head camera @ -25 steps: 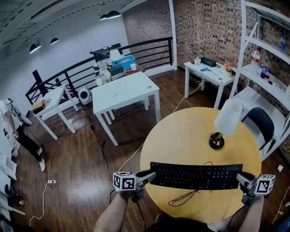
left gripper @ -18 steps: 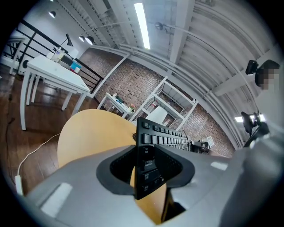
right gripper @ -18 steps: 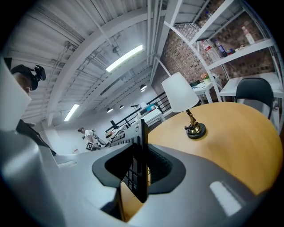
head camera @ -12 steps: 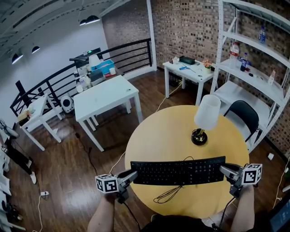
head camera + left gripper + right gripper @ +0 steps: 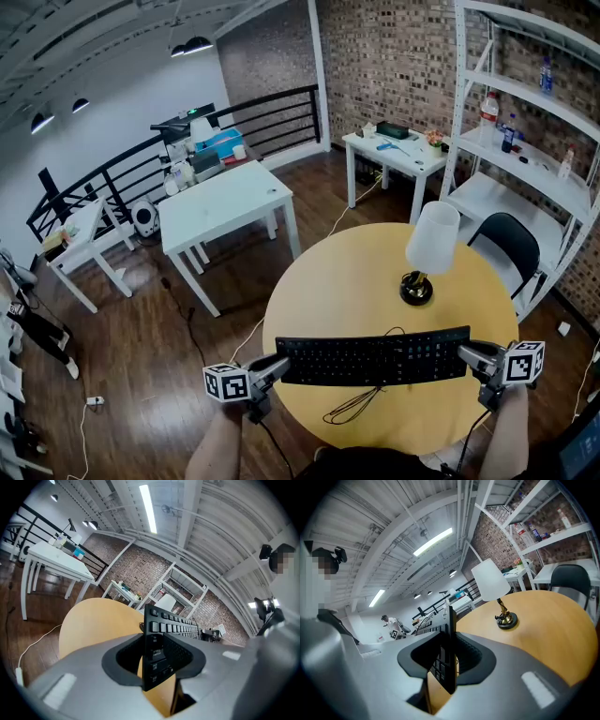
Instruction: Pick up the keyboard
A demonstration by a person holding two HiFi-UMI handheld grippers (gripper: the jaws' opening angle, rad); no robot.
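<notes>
**Head view.** A long black computer keyboard [image 5: 372,357] spans the gap between the two grippers, over the near part of a round yellow wooden tabletop [image 5: 347,281]. The left gripper [image 5: 277,364] is on the keyboard's left short end and the right gripper [image 5: 468,352] is on its right short end. A thin black cable [image 5: 354,405] lies in a loop on the tabletop on the person's side of the jaws. A white-shaded table lamp with a dark round base [image 5: 429,246] stands beyond the right jaws, well apart from the keyboard.

**Left gripper view.** The jaws stand partly closed. The keyboard's end sits between them with one pad on the key face and the other on the underside. The key rows run straight away from the jaws.

**Right gripper view.** The jaws are likewise narrowed onto the opposite end, clamping it face and back. The lamp stands ahead of the jaws and off to one side.

**Progress.** We judge the two-ended grasp complete. The keyboard appears at, or barely above, the tabletop, and we cannot confirm a gap. What remains is a level lift of both ends together, with the trailing cable coming free.
</notes>
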